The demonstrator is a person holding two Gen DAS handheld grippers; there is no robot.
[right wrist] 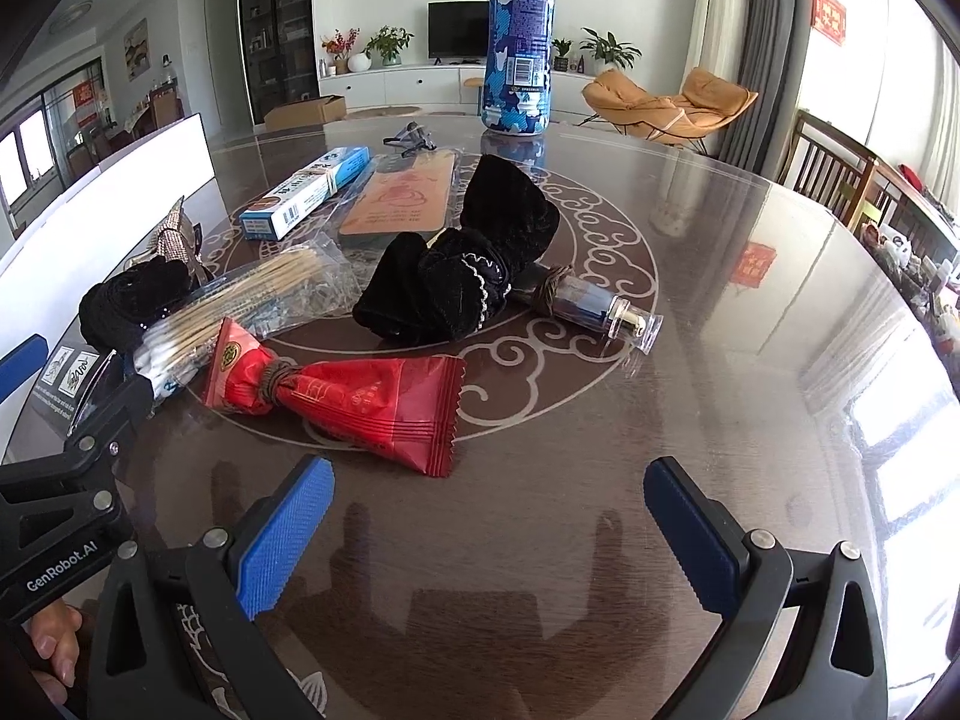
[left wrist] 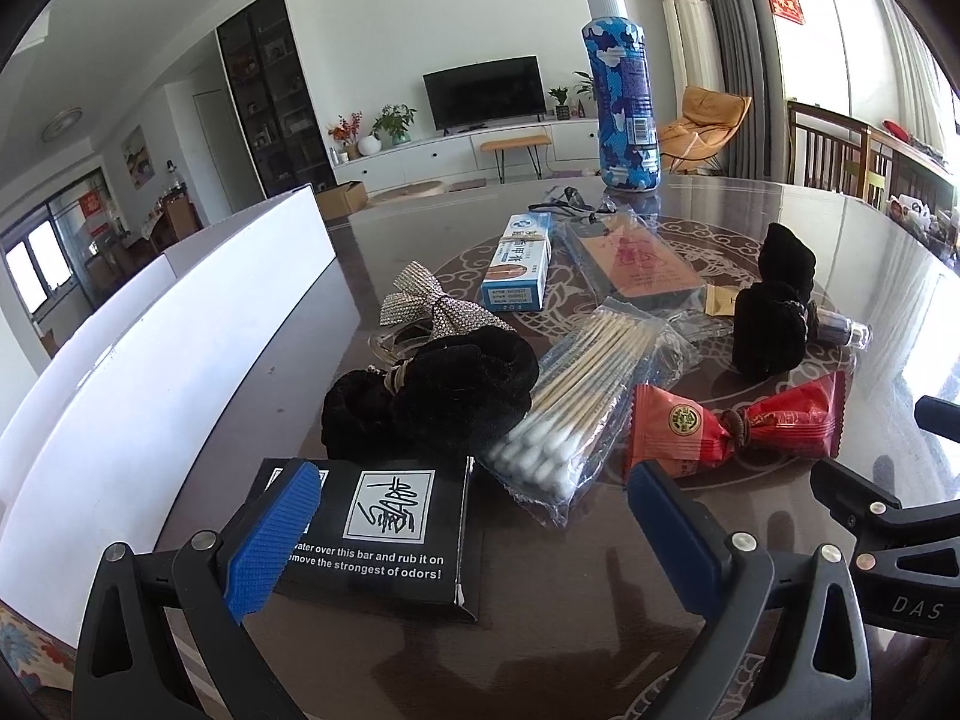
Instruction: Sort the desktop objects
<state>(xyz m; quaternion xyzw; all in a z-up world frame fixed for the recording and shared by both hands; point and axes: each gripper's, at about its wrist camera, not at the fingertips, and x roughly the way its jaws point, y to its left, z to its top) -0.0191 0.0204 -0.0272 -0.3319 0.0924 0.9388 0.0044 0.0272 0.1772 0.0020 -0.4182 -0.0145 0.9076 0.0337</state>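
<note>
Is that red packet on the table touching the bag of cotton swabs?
Touching. In the right wrist view the red packet's twisted end lies against the cotton swab bag's white-tipped end with no table showing between them.

Walls: white walls [left wrist: 384,18] are framing a living room.
Far side: a dark television [left wrist: 485,90] is sitting on a low white cabinet [left wrist: 444,159].
Seating: an orange lounge chair [right wrist: 666,102] is catching daylight.
Light: sun is streaming through windows [right wrist: 840,84] beside grey curtains [right wrist: 774,48].
</note>
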